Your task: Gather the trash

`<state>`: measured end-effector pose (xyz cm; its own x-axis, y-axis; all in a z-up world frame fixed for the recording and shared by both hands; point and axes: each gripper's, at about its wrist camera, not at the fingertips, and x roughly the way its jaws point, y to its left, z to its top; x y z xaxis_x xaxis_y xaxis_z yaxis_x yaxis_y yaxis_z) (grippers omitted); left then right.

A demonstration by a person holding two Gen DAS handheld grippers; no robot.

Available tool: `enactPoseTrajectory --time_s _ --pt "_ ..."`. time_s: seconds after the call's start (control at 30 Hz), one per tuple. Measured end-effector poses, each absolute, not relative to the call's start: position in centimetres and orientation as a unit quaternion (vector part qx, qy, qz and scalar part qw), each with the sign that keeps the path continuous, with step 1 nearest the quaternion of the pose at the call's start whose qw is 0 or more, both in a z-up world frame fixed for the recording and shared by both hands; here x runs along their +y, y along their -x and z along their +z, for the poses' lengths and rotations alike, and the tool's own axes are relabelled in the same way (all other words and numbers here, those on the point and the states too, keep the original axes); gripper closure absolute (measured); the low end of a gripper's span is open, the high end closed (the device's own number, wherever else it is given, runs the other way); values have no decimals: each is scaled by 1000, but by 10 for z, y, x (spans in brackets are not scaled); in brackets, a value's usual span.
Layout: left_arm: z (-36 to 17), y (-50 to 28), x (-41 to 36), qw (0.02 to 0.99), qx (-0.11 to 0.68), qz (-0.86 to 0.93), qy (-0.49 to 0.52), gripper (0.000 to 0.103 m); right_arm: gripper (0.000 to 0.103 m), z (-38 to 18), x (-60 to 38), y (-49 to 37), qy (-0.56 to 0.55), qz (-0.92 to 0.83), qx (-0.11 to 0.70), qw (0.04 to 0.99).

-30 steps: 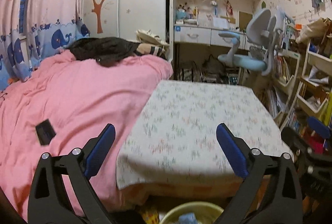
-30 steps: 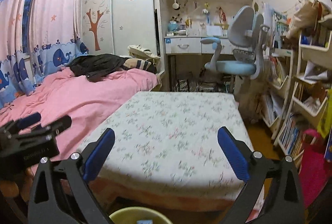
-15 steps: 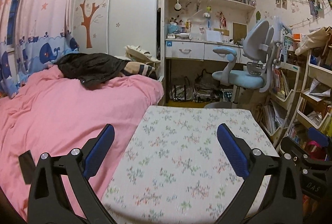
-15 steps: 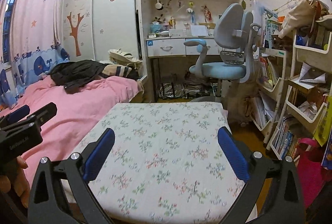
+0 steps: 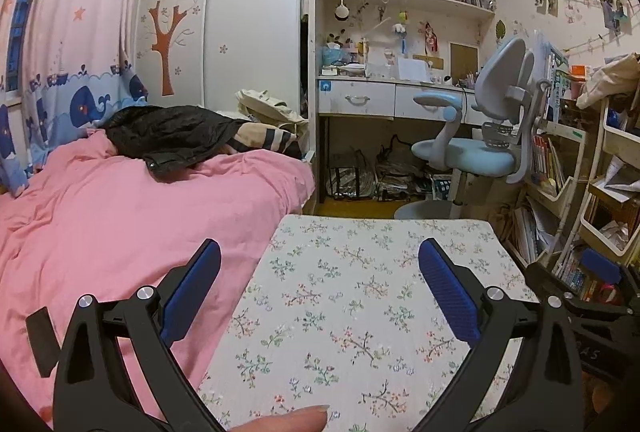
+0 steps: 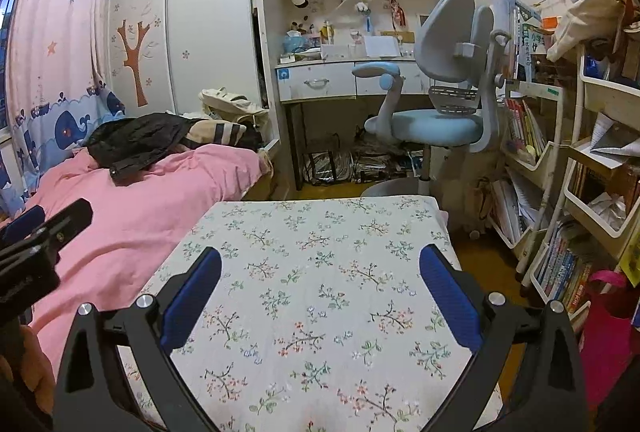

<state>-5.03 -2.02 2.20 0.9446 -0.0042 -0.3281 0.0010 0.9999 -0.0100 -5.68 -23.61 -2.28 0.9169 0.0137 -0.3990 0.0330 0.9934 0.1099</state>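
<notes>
My left gripper (image 5: 320, 264) is open and empty, held above a table with a floral cloth (image 5: 360, 296). My right gripper (image 6: 320, 268) is open and empty above the same table (image 6: 320, 256). The right gripper shows at the right edge of the left wrist view (image 5: 592, 296). The left gripper shows at the left edge of the right wrist view (image 6: 36, 240). No trash shows on the cloth, and no bin is in view. A fingertip (image 5: 288, 420) pokes in at the bottom of the left wrist view.
A bed with a pink cover (image 5: 120, 216) lies left of the table, with a black jacket (image 5: 168, 136) and a small black object (image 5: 40, 340) on it. A blue desk chair (image 6: 440, 112) and a desk (image 6: 340, 80) stand beyond. Shelves of books (image 6: 560, 192) line the right.
Both grippers have risen and tilted up. The yellow bin at the bottom of both views has dropped out of sight, and the table top now fills the lower view.
</notes>
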Motion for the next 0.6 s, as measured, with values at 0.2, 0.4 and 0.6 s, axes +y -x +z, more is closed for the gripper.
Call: enactPoseTrajectory --time_s 0.2,0.4,0.6 --pt "20 42 -20 986 165 -7 -1 8 8 -36 -245 32 -74 -7 244 967" --pt "15 20 -18 980 199 0 4 7 8 -55 -253 6 -72 -18 293 953" --pt "9 11 -13 976 219 9 0 7 8 -85 -261 -27 -58 -31 358 932"
